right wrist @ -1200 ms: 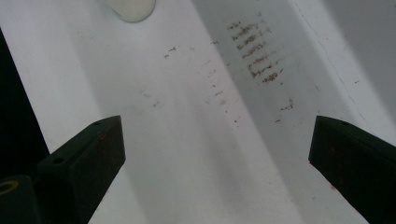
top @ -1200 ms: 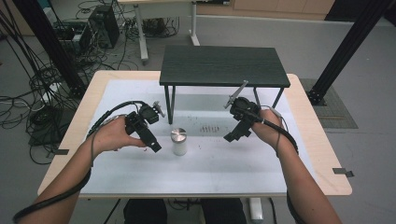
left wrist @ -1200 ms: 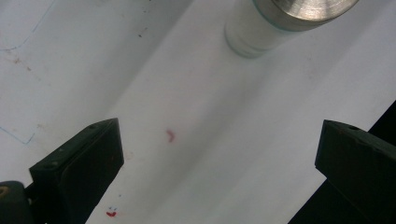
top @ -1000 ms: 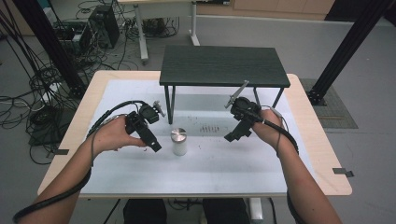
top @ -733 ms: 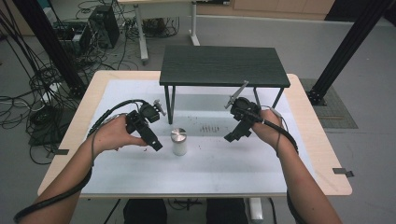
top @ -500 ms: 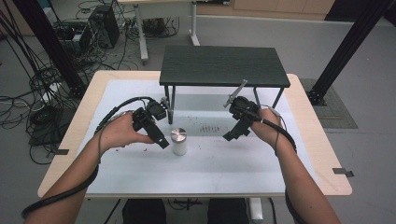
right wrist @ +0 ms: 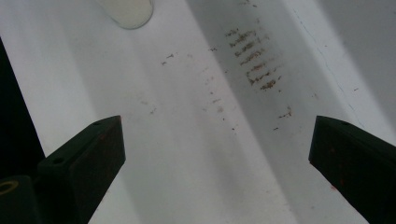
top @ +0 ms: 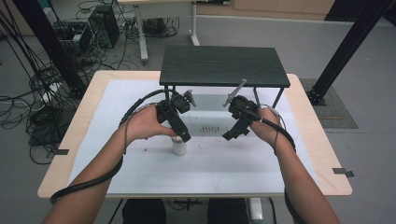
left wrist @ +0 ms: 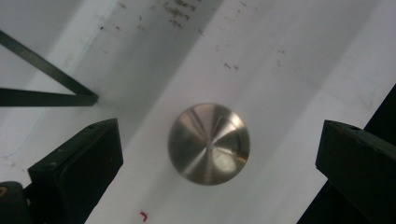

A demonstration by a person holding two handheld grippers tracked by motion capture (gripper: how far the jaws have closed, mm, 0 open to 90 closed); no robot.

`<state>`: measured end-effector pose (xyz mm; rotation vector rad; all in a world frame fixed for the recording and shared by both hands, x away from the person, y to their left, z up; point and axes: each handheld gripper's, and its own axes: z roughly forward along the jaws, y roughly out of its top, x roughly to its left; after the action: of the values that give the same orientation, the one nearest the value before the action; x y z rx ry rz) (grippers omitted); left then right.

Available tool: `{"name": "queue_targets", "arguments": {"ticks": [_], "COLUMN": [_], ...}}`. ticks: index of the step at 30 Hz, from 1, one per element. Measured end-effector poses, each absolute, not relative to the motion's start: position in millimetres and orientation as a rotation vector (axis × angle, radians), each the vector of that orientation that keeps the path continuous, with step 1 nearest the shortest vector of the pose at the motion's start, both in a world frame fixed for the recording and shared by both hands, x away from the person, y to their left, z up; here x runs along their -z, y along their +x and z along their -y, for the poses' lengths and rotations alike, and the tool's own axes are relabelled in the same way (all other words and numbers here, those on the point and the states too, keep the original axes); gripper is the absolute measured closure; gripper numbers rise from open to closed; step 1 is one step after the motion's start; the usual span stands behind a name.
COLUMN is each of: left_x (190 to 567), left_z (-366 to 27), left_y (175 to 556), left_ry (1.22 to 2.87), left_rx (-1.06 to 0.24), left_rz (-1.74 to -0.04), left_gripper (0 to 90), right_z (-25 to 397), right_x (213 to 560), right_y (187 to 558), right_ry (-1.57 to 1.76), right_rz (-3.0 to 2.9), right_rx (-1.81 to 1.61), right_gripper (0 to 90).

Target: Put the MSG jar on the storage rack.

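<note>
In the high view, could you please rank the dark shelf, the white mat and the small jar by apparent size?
1. White mat: it covers most of the tabletop.
2. Dark shelf: clearly smaller, though raised nearer the camera.
3. Small jar: by far the smallest, partly hidden under the left gripper.

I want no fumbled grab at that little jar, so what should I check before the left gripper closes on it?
1. Left gripper open: ok.
2. Jar's metal lid between its jaws: ok, roughly centred.
3. Jar upright on the table: ok.
4. Jaws low enough to grip the jar's body: cannot tell.
5. Right gripper clear of the jar: ok, open and off to the side.
</note>
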<state>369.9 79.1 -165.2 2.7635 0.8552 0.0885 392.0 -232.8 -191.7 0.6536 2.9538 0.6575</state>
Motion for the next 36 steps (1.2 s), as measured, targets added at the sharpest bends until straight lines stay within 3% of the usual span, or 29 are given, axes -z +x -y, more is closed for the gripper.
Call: {"name": "queue_targets", "arguments": {"ticks": [22,36], "left_x": [217.4,221.8], "left_z": [-63.1,-65.8], "left_y": [376.6,376.8], "left_ry": [2.860,2.860], "left_rx": [-0.049,-0.043], "left_rz": [-0.910,-0.917], "left_gripper": [1.1,1.2], "right_z": [232.8,232.3], "right_x": [197.1,197.0], "right_y": [393.0,393.2], "right_ry": [0.666,0.667], "right_rz": [-2.959,-2.961], "right_rx": [-0.655,-0.653], "right_gripper": [3.6,3.7]}}
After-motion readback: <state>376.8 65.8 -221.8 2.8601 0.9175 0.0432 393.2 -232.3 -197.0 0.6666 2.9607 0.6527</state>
